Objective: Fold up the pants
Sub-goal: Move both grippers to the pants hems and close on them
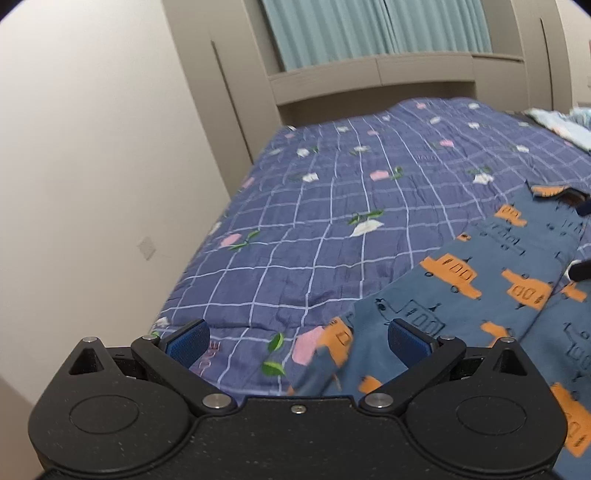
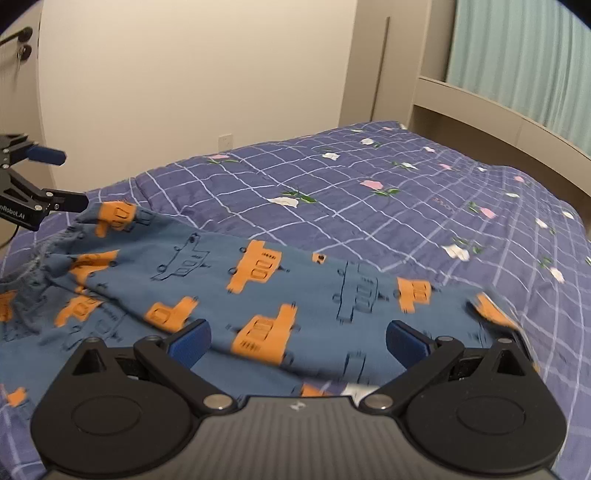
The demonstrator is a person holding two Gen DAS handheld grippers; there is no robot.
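Note:
Blue pants with orange and outlined truck prints lie spread on the bed, in the left wrist view (image 1: 491,291) at the lower right and in the right wrist view (image 2: 229,291) across the lower middle. My left gripper (image 1: 295,338) is open and empty, just above the pants' near edge; it also shows in the right wrist view (image 2: 64,181) at the far left, open beside the waistband end. My right gripper (image 2: 297,339) is open and empty, low over the pants' leg. Its dark fingertips (image 1: 580,269) show at the right edge of the left wrist view.
The bed has a purple checked quilt with flowers (image 1: 332,206), also in the right wrist view (image 2: 406,192). A beige wall (image 1: 92,147) runs along the bed's left side. A headboard shelf (image 1: 369,77) and teal curtain (image 1: 369,29) stand behind. Other cloth (image 1: 565,125) lies at the far right.

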